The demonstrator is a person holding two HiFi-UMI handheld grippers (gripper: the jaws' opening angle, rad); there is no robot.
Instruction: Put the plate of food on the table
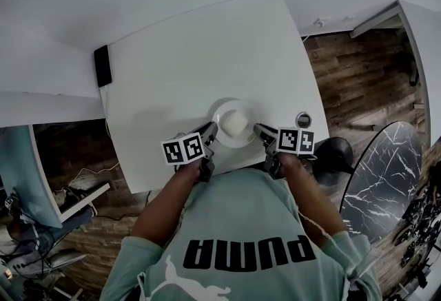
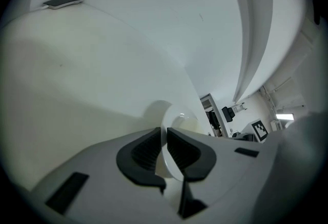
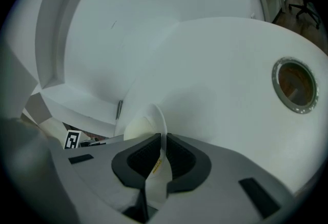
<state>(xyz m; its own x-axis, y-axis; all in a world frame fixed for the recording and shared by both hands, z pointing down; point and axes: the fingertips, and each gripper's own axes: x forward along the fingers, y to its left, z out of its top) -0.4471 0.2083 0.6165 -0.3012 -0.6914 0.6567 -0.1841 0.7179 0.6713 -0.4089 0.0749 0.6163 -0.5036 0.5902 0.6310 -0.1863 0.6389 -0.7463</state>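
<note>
The left tongs point(image 1: 210, 131) are pinching the plate point(image 1: 222, 111) by its rim at 8 o'clock, and the right tongs point(image 1: 260, 131) are gripping it at 4 o'clock, each pair pressing on the thin edge. The plate, carrying a pale block of food point(image 1: 234, 122), is lying over the white bench point(image 1: 186, 52) near its 6 o'clock edge. Whether it is touching down cannot be told. The task is looking nearly done, with settling the plate and releasing it remaining.
</note>
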